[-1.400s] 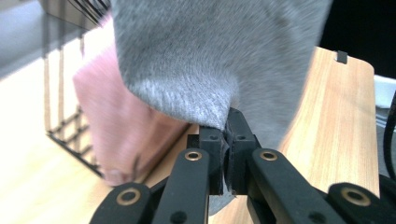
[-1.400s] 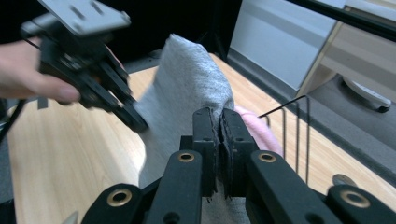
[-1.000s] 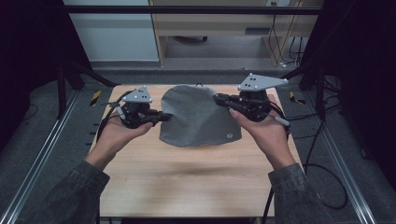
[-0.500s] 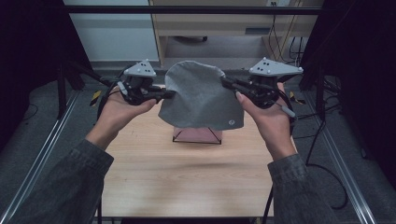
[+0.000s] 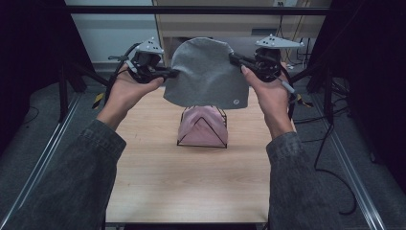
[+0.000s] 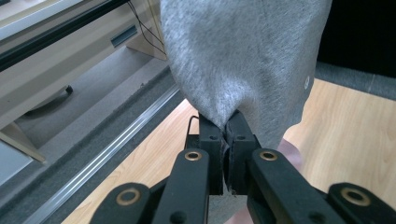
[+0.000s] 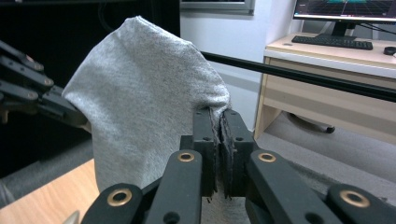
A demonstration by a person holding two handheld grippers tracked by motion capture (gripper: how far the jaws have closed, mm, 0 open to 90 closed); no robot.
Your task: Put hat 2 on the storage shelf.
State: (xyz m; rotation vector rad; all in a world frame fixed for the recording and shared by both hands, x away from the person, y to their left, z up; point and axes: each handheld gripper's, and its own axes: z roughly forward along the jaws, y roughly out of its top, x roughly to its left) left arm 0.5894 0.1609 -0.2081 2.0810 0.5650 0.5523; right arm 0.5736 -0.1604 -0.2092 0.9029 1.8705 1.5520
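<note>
High view shows me holding a grey beanie [image 5: 207,74] in the air at the upper middle of the frame, stretched between my left gripper [image 5: 171,73] on its left edge and my right gripper [image 5: 235,58] on its right edge. Below it, at the centre of the table [image 5: 191,182], a pink cloth [image 5: 203,125] sits draped on a black wire stand [image 5: 225,139]; the beanie hangs above and somewhat behind it, not touching that I can tell. In the left gripper view the jaws are pinched tight on a fold of the beanie [image 6: 243,60], the fabric rising from between the pads. In the right gripper view the jaws are likewise clamped on the beanie's [image 7: 144,107] edge, with the left gripper [image 7: 70,114] visible at the far left of that frame. I judge this to be the lift-and-carry step: the beanie is clear of the table and held level. If it is meant for the stand, my next move calls for bringing it forward over the stand, keeping both grips firm and the opening facing down, then lowering evenly so the wire does not snag the hem.
</note>
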